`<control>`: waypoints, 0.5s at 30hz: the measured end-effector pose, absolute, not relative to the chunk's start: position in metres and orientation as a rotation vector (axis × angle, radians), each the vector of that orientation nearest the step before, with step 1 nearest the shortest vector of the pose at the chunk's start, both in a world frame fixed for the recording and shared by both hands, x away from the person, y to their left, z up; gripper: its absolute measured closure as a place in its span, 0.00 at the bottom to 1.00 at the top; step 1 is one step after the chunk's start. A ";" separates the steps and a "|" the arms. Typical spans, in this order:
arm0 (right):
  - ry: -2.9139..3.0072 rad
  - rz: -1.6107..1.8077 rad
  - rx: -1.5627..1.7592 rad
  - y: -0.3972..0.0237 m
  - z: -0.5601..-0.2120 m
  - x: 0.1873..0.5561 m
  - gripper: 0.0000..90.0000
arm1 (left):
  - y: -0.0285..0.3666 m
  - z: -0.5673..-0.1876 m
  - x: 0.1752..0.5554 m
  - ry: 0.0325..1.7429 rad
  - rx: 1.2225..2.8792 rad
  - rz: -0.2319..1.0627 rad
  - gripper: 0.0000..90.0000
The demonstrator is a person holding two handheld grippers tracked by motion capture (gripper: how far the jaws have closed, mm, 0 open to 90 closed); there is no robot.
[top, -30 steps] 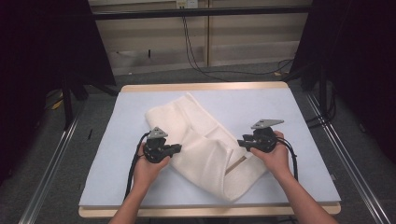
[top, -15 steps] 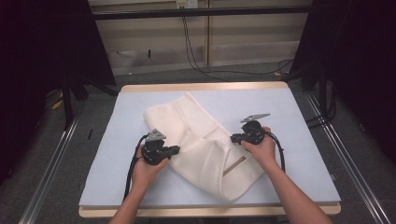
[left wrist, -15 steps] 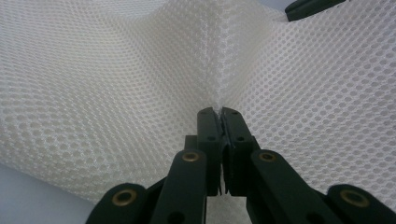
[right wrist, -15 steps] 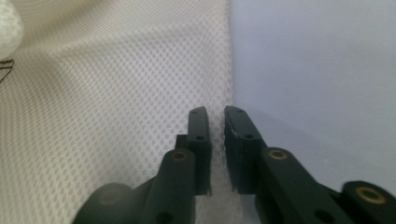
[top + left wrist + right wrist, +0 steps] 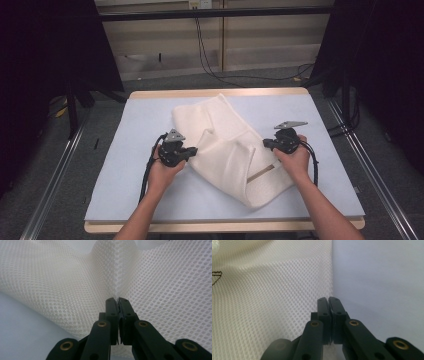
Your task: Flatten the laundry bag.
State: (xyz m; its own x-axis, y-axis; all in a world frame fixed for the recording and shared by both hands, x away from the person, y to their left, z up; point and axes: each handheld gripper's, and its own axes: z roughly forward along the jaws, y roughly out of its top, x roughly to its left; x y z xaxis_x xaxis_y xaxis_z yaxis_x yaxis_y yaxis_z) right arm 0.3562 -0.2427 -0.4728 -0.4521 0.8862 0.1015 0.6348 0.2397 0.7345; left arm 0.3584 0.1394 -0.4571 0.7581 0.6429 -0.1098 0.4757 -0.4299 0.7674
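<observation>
A cream mesh cloth lies crumpled across the middle of the pale blue table. My left gripper is at the cloth's left side. In the left gripper view its jaws are shut on a raised seam fold of the mesh. My right gripper is at the cloth's right side. Its jaws have just been closing and now pinch the straight edge of the mesh, with bare table to the right of them.
A thin brown strip shows on the cloth near its front corner. Metal rails run along both sides of the table. Black stands and cables are on the floor behind. The wooden table edge is at the front.
The right gripper moved in toward the cloth, its jaws closed on the cloth's edge, then it drew back to the right. The left hand shifted slightly away from the person.
</observation>
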 end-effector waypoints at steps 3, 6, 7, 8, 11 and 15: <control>2.150 1.063 1.407 -0.251 -0.472 0.350 0.99 | 0.142 -0.462 0.355 0.843 2.097 0.254 0.97; 2.136 1.079 1.420 -0.254 -0.471 0.344 0.98 | 0.147 -0.466 0.351 0.846 2.101 0.257 0.97; 2.128 1.095 1.424 -0.255 -0.471 0.342 0.98 | 0.149 -0.467 0.349 0.857 2.092 0.257 0.97; 2.128 1.102 1.426 -0.256 -0.472 0.340 0.98 | 0.151 -0.468 0.348 0.856 2.089 0.261 0.97; 2.145 1.103 1.407 -0.254 -0.473 0.335 0.98 | 0.158 -0.469 0.345 0.862 2.087 0.262 0.96; 2.161 1.096 1.389 -0.251 -0.474 0.329 0.98 | 0.165 -0.468 0.341 0.874 2.080 0.278 0.96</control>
